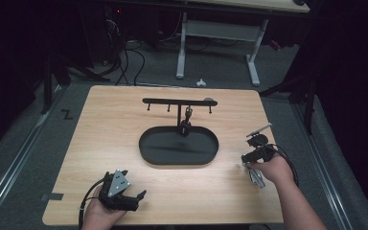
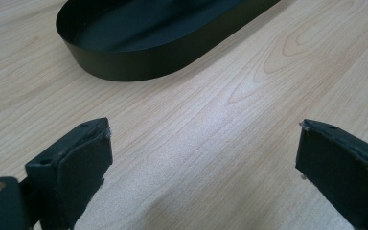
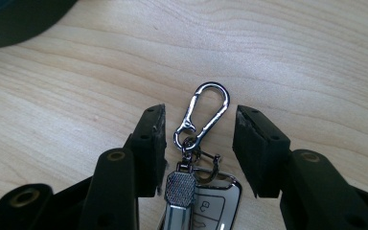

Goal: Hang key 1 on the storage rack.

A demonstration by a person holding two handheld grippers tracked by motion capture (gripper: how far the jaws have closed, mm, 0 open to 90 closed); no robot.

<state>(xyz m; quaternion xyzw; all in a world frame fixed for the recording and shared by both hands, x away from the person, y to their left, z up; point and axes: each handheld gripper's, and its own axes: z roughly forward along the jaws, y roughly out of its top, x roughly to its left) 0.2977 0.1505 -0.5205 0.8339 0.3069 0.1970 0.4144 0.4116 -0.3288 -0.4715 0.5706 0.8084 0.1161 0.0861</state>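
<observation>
Right gripper view: the right claw [image 3: 199, 148] stands partly apart astride a car key [image 3: 206, 203] at bottom centre, pads clear of it; its silver carabiner [image 3: 203, 112] lies flat on the worktop [image 3: 292, 57] between the jaw tips. High view: key [image 1: 256, 176] at lower right beside the right hand [image 1: 273, 168], which reaches in from the bottom edge. Left claw [image 2: 203, 163] wide and empty, left hand [image 1: 103, 211] resting at lower left. Farther off, centre: black oval tray [image 1: 146, 143], then a hook rack [image 1: 178, 101] with one black fob [image 1: 185, 127] hanging
</observation>
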